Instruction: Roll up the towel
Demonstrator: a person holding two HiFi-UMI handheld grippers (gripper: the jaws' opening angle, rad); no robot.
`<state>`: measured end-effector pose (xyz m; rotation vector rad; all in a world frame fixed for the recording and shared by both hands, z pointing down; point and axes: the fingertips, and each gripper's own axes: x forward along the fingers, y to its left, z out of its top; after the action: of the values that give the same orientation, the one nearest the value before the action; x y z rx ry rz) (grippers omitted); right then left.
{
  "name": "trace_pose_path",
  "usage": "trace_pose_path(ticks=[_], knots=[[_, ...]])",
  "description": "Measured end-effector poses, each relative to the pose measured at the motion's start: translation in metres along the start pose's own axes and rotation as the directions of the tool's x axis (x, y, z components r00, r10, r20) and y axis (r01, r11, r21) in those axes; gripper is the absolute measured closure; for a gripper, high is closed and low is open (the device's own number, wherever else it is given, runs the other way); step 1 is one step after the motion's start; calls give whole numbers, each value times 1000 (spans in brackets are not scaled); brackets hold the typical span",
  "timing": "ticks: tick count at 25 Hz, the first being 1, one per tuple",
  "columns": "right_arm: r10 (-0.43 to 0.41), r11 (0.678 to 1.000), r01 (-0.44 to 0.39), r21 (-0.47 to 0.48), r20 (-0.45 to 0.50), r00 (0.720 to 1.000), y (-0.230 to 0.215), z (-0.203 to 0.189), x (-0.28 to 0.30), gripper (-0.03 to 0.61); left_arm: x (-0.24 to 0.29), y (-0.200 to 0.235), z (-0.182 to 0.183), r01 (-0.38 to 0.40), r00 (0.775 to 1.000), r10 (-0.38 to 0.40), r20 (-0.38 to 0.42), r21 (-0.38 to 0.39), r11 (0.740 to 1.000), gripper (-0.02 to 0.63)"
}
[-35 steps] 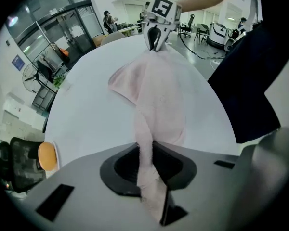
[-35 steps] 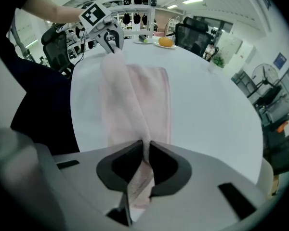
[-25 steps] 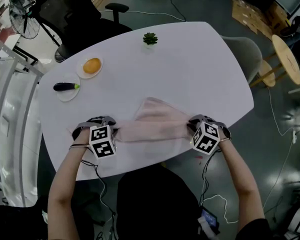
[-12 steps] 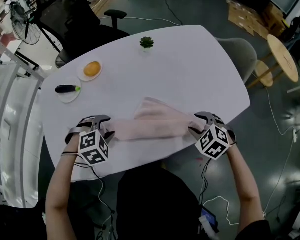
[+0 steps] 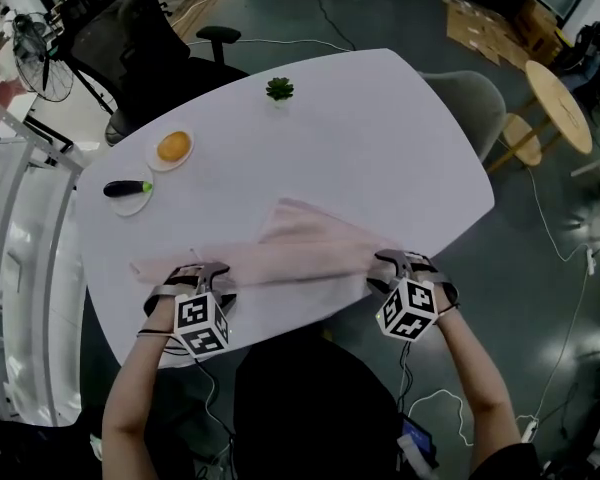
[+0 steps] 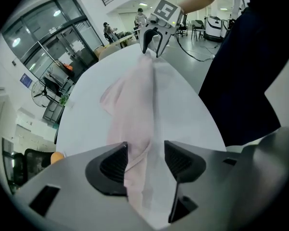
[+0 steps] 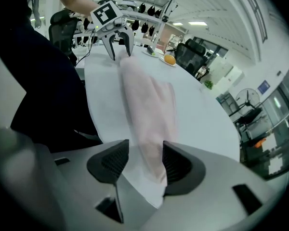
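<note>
The towel (image 5: 280, 253) lies as a long, loosely gathered pink band along the 6 o'clock edge of the white surface (image 5: 380, 148), with a flap spreading from its middle toward 12 o'clock. The left tool (image 5: 205, 280) is over the band's 8 o'clock part and the right tool (image 5: 400, 266) is at its 4 o'clock end. Each sits close to the surface's near rim. Both tools have just been opening and now stand wide. The cloth runs between each pair of pads without being pinched. A short tail of towel reaches past the left tool toward 9 o'clock.

Beyond the flap the surface is bare up to a small potted plant (image 5: 279, 89) at 12 o'clock. At 10 o'clock sit a plate with an orange (image 5: 173, 146) and a plate with an eggplant (image 5: 127, 188), well apart from the towel.

Around the surface are a black office chair (image 5: 130, 28) at 11 o'clock, a grey chair (image 5: 470, 93) at 2 o'clock and a round wooden table (image 5: 560, 108) beyond it.
</note>
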<state>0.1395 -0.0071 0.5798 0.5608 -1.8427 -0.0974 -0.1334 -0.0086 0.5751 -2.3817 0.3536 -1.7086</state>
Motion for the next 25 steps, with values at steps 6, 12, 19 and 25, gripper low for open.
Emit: trace_pose_path(ticks=[6, 12, 19, 25], knots=[[-71, 988, 57, -143, -93, 993, -5, -24, 18, 444, 18, 13, -17, -55, 995, 65, -70, 132, 990, 426], [-120, 968, 95, -231, -99, 988, -17, -21, 19, 528, 24, 26, -22, -80, 986, 115, -121, 260, 962, 496], [-147, 955, 120, -270, -81, 986, -27, -15, 12, 541, 17, 20, -27, -68, 979, 110, -170, 237, 969, 520], [-105, 946, 79, -313, -67, 992, 6, -14, 8, 543, 2, -19, -37, -37, 978, 75, -193, 195, 980, 529]])
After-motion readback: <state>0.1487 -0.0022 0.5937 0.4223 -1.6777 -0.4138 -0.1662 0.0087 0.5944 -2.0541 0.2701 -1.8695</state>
